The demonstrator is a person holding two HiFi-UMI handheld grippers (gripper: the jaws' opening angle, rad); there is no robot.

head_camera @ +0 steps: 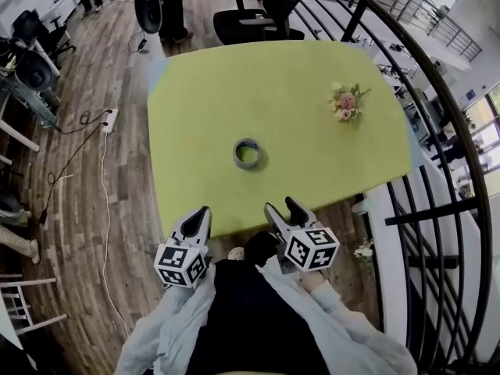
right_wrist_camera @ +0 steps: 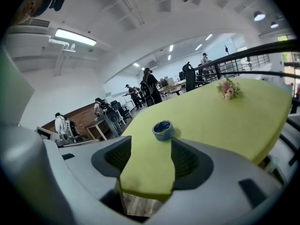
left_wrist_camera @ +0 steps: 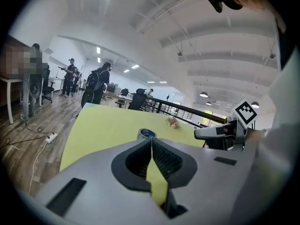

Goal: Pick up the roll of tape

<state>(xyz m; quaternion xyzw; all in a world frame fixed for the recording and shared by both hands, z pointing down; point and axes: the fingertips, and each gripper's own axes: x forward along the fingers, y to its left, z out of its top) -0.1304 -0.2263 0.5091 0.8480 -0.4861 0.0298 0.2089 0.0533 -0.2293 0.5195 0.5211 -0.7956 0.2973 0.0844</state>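
Approach step: both grippers wait at the near edge of the table, and the tape is not yet reached.

The roll of tape (head_camera: 248, 154) lies flat on the green table (head_camera: 234, 92), about in the middle and well apart from both grippers; a small bunch of flowers (head_camera: 345, 101) lies far to the right of it. The right gripper (head_camera: 280, 205) has its jaws wide apart with nothing between them, and in its own view the roll sits ahead, almost in line with the gap. The left gripper (head_camera: 205, 209) has its jaws closed together at the tips and holds nothing. I think the right one will make the pick: it must go forward and down over the table until the jaws stand on both sides of the roll, then close on it.
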